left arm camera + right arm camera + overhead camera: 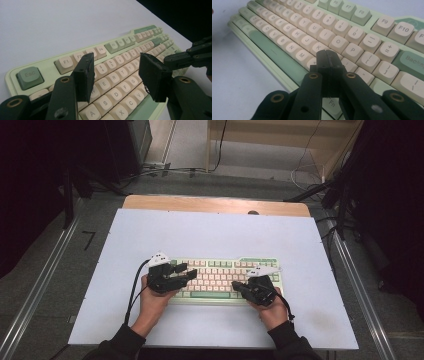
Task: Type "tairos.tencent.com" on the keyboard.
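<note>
The biggest thing was the table (pixel 150 227), with its pale blue-white top, and I saw all of it from the high view. On it lay the keyboard (pixel 220 264), green with cream keys, near my side of the table and about in the middle. Its long side ran from left to right across the table, with the space bar edge toward me and the top row of keys away from me. The high view let me see the whole keyboard at once, but the letters were too small to read there. My left gripper view showed the Esc key (pixel 29 76) at the near left corner and the letter keys running away to the right. My right gripper view showed the keys from the other end, with the P key (pixel 352 50) and the long green space bar (pixel 274 55). My left gripper (pixel 185 270) hung over the left end of the keyboard with its jaws partly open, and there was nothing between them. My right gripper (pixel 235 285) was low over the near right part of the keyboard, with its jaws shut tight together and holding nothing.
</note>
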